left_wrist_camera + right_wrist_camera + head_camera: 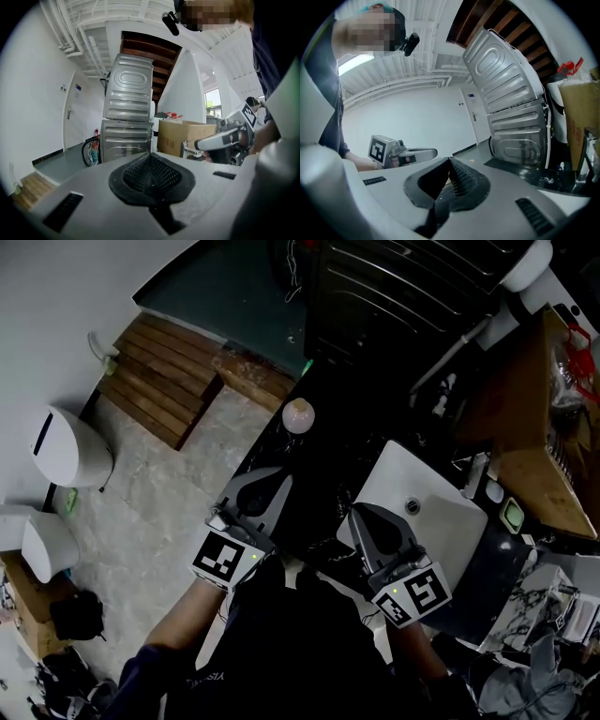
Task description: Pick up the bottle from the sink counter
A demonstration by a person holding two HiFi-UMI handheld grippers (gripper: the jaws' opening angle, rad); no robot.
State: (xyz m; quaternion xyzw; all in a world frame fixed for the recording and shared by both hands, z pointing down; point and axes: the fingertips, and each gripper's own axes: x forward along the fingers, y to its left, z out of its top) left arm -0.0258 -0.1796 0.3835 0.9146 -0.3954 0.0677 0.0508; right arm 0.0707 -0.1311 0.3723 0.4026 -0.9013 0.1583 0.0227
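You hold both grippers at the near end of the dark sink counter (323,460). Your left gripper (269,486) has its jaws shut tight with nothing in them, and your right gripper (367,521) looks shut and empty too. The bottle (298,415), a pale round thing seen from above, stands by the counter's left edge. It is up ahead of your left gripper's tip, not touching it. The white sink (441,521) lies beside your right gripper, which is farther from the bottle.
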